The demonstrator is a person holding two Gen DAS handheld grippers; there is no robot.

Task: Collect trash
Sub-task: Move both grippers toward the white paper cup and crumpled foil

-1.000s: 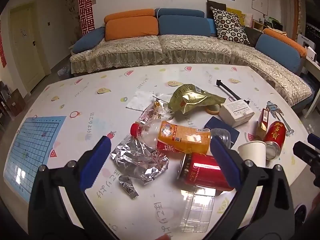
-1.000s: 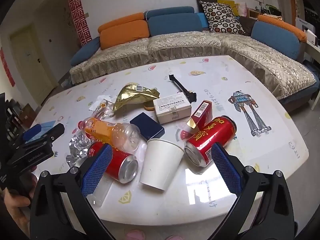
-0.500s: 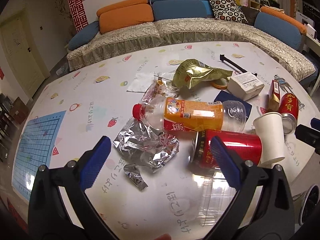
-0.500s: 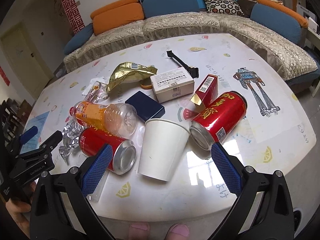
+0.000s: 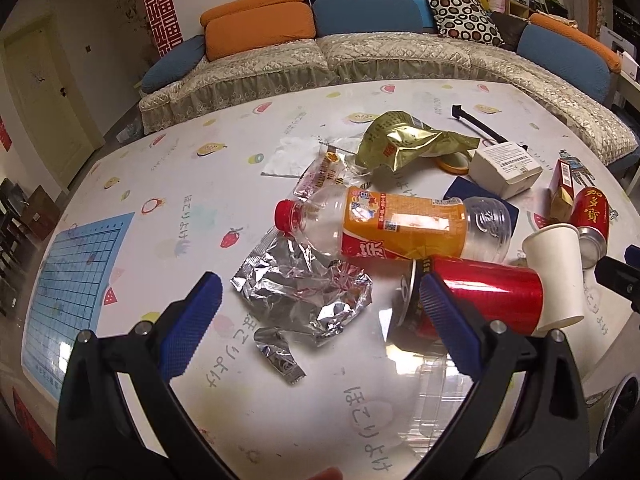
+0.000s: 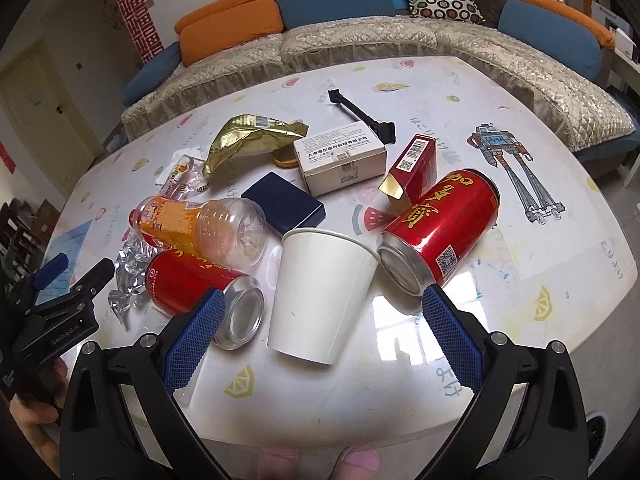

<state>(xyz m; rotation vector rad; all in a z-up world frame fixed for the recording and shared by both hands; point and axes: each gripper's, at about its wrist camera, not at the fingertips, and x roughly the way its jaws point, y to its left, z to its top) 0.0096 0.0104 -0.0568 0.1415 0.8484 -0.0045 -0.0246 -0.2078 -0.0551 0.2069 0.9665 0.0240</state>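
Observation:
Trash lies on the white patterned table (image 5: 200,184). My left gripper (image 5: 316,324) is open and empty just above a crumpled silver foil wrapper (image 5: 304,292). Beyond it lie an orange-label plastic bottle (image 5: 400,224) and a red can (image 5: 480,300). My right gripper (image 6: 320,332) is open and empty, with a white paper cup (image 6: 320,292) lying on its side between its fingers. A second red can (image 6: 444,228) lies right of the cup, the first red can (image 6: 200,292) left of it.
Further back lie a gold bag (image 6: 248,140), a white box (image 6: 340,160), a red carton (image 6: 416,164), a dark blue box (image 6: 284,208) and a black tool (image 6: 360,114). A clear plastic tray (image 5: 436,396) lies at the near edge. A sofa (image 5: 360,52) stands behind the table.
Both grippers have moved forward and down toward the trash. The left has closed in on the foil wrapper, the right on the paper cup. Both stay open.

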